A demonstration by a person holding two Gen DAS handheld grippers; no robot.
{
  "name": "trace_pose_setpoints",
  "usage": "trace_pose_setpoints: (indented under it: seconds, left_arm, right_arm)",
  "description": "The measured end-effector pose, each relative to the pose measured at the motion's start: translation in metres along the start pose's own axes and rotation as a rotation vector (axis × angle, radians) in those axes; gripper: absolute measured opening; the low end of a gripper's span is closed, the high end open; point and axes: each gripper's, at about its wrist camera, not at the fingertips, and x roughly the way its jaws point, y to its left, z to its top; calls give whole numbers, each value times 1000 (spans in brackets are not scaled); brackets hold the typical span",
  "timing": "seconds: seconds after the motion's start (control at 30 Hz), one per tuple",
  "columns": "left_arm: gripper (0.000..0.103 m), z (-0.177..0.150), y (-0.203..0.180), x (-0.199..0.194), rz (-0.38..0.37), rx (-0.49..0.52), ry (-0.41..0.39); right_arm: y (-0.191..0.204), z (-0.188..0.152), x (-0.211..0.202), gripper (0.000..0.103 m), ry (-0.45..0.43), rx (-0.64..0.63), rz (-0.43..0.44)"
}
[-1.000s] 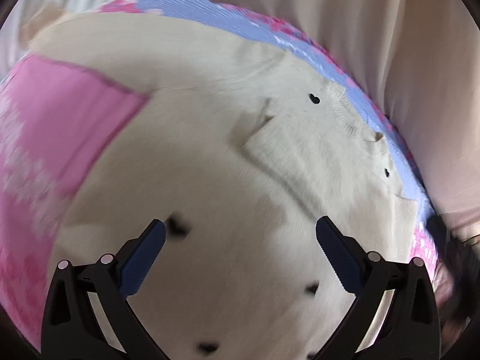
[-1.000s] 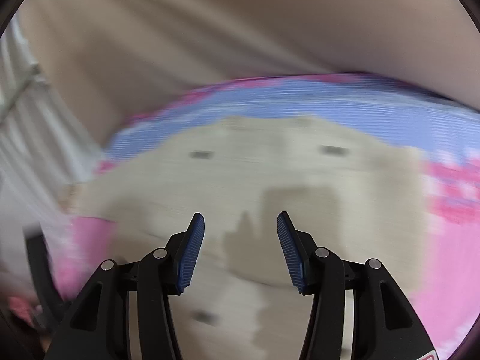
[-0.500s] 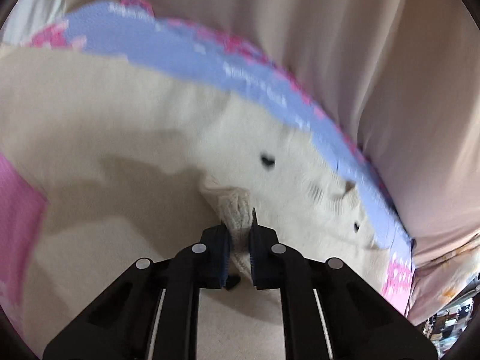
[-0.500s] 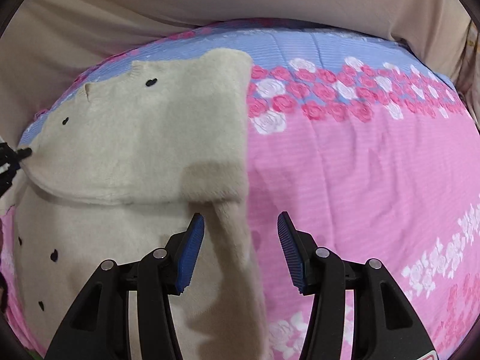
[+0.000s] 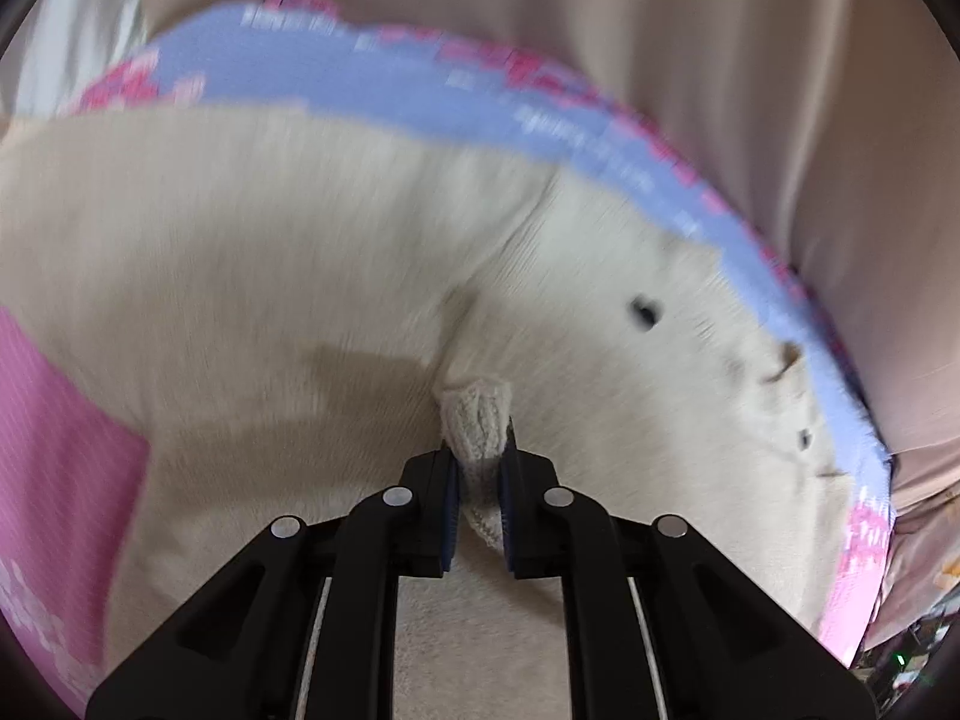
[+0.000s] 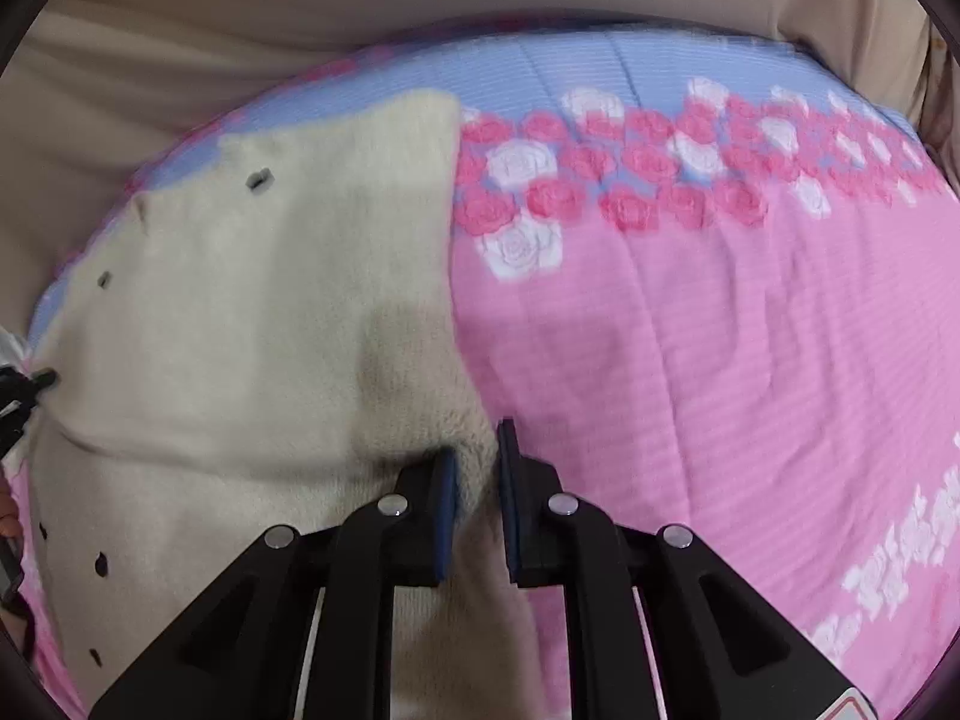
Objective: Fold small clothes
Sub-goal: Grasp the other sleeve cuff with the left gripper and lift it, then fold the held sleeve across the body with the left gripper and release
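Left wrist view: the left gripper point(image 5: 479, 468) is clamped on a bunched ribbed fold of a cream sweater point(image 5: 270, 252), the knit squeezed between its blue pads point(image 5: 449, 504) and puckering up just beyond the tips. The sweater lies spread over a bedspread point(image 5: 420, 90) — pink on the near left, a blue band with pink print along the far edge — and small dark marks dot the knit to the right. Beige fabric point(image 5: 750, 90) hangs beyond the bed on the far side.

Right wrist view: the right gripper point(image 6: 477, 468) has just been closing and now pinches the right-hand edge of the cream sweater point(image 6: 270, 330), its pads pressed on the fuzzy fold that runs down between them. The garment covers the left part of the bed, with a folded layer lying across its far half; the bedspread point(image 6: 720, 360) stretches away bare to the right, pink with a band of pink and white roses toward the far blue strip. At the far left edge, the dark tip of the left gripper point(image 6: 36, 384) touches the sweater's left side.
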Motion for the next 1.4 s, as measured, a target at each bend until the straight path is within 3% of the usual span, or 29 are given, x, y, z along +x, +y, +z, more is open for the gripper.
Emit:
trace_pose_setpoints:
  seconds: [0.1,0.17,0.2,0.3,0.4,0.57,0.67,0.77,0.87,0.9,0.93,1.0,1.1,1.27,1.33,1.4]
  left_arm:
    - [17,-4,10,-6,-56,-62,-21]
    - [35,-6,29,-19,-93,-153,-37]
    - [48,-7,40,-27,-97,-191,-59]
    - [61,-7,92,-58,-81,-336,-151]
    - [68,3,160,-83,-5,-480,-220]
    - [77,37,267,-118,212,-637,-359]
    - [78,56,317,-117,326,-716,-363]
    - [72,67,348,-102,317,-765,-336]
    - [41,82,356,-92,318,-714,-330]
    - [23,88,357,-88,293,-703,-316]
    - [8,93,356,-88,265,-701,-321]
    - [7,100,351,-100,206,-696,-375]
    - [7,109,303,-126,135,-591,-471]
    - [7,114,150,-168,-46,-243,-562]
    - [7,99,78,-171,-158,-103,-542]
    - [7,76,12,-161,-260,6,-470]
  right_arm:
    - [9,3,-10,14,19,5,19]
    - [21,2,-27,18,-4,-29,19]
    - [27,1,-34,19,-10,-46,21]
    - [38,-10,-55,21,-11,-64,60]
    - [54,-27,-71,25,14,-80,95]
    - [87,-56,-80,30,67,-161,111]
    - [108,-72,-84,32,88,-218,107]
    - [125,-84,-91,36,96,-273,92]
    - [135,-91,-101,39,85,-313,67]
    - [135,-91,-103,40,80,-318,60]
    - [135,-92,-107,42,75,-322,54]
    - [132,-93,-112,43,62,-316,39]
    - [120,-93,-116,43,56,-284,33]
    - [102,-88,-116,43,47,-227,50]
    - [95,-83,-116,43,37,-207,61]
    - [89,-80,-117,43,22,-186,71]
